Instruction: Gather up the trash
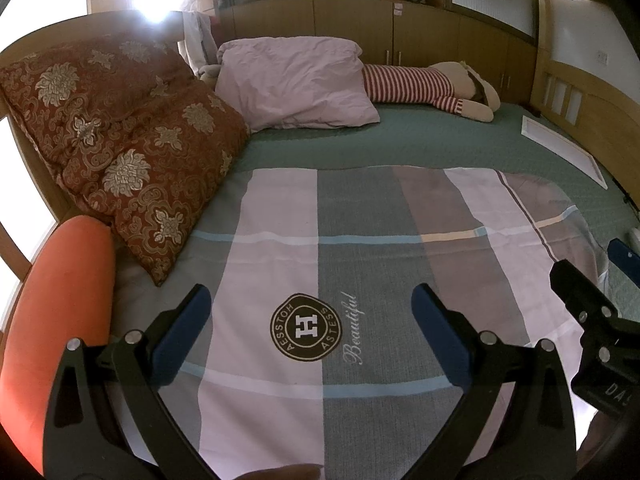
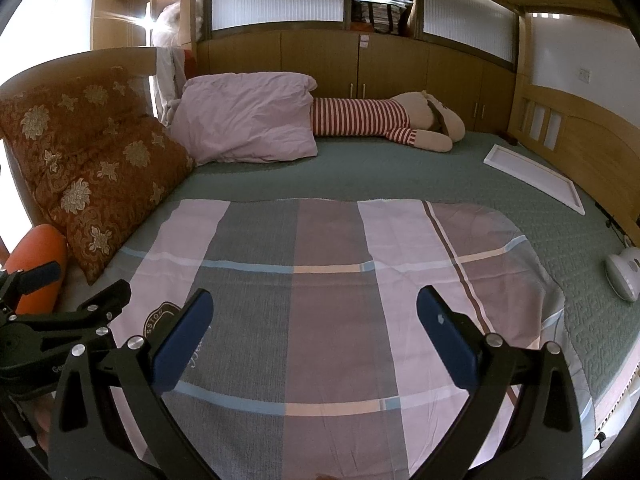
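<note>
Left wrist: left tongs spread wide, empty, over flat checked woven sheet; brocade cushions left. No trash discernible.
Right wrist: right tongs spread, empty; rigid white rectangular panel on quilted green bedspread.

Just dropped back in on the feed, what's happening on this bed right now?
Nothing is being handled yet. Both tongs, left and right, hover open and empty, side by side over the plaid sheet spread on the green bedspread. Pillows and a striped plush toy lie at the far end, a white flat panel to the right. No obvious trash shows.
</note>
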Tool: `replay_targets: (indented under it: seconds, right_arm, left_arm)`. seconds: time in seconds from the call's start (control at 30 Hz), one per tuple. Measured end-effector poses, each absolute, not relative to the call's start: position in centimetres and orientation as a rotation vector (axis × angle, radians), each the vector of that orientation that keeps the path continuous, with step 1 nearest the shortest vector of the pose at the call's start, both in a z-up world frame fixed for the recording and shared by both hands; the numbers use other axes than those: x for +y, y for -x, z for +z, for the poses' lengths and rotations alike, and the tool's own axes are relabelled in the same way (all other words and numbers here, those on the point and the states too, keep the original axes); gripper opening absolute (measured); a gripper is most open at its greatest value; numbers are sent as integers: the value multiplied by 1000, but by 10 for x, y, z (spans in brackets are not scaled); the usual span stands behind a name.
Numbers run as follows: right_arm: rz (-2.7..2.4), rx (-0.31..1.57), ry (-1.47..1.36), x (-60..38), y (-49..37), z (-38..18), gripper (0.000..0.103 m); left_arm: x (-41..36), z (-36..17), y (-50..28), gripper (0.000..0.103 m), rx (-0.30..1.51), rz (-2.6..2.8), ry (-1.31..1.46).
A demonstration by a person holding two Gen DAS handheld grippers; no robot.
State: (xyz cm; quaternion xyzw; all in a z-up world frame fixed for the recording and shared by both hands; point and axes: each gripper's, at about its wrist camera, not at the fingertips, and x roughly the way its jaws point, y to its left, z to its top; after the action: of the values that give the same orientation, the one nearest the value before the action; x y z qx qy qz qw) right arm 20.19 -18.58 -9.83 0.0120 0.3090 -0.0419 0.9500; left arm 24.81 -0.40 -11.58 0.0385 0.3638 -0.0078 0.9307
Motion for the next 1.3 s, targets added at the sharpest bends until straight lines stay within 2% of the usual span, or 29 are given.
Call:
replay_targets:
  seconds: [1.3]
  right_arm:
    - [-84, 632, -19, -182, -201, -102, 99]
  left_arm:
    - [-4, -117, -251, 100, 759, -27, -98]
